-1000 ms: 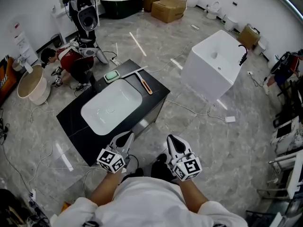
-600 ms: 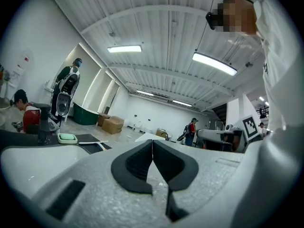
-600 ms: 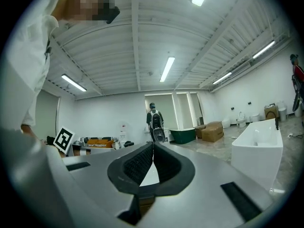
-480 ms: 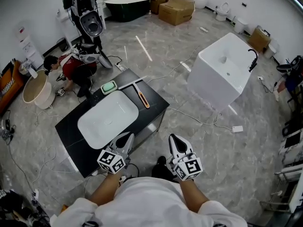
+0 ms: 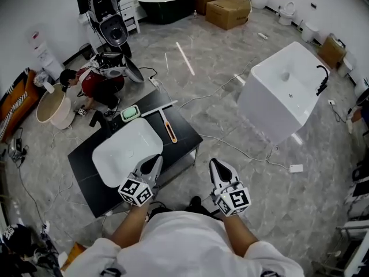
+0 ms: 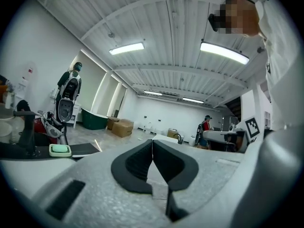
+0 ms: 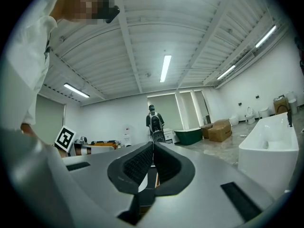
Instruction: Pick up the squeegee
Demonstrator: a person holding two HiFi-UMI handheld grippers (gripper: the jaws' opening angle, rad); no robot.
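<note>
The squeegee lies on the black counter to the right of the white sink, its orange handle towards me and its pale blade at the far end. Both grippers are held level in front of my body, short of the counter's near edge. The left gripper is shut and holds nothing; its pads meet in the left gripper view. The right gripper is also shut and empty. The left one hangs over the counter's near corner, the right one over the floor.
A green soap dish and a black faucet stand behind the sink. A person in red crouches beyond the counter. A white freestanding basin stands to the right. Cables run over the marble floor; cardboard boxes are at the back.
The counter and squeegee have shifted left and nearer in the head view as I walk forward. Both grippers stay shut and keep their place before my body.
</note>
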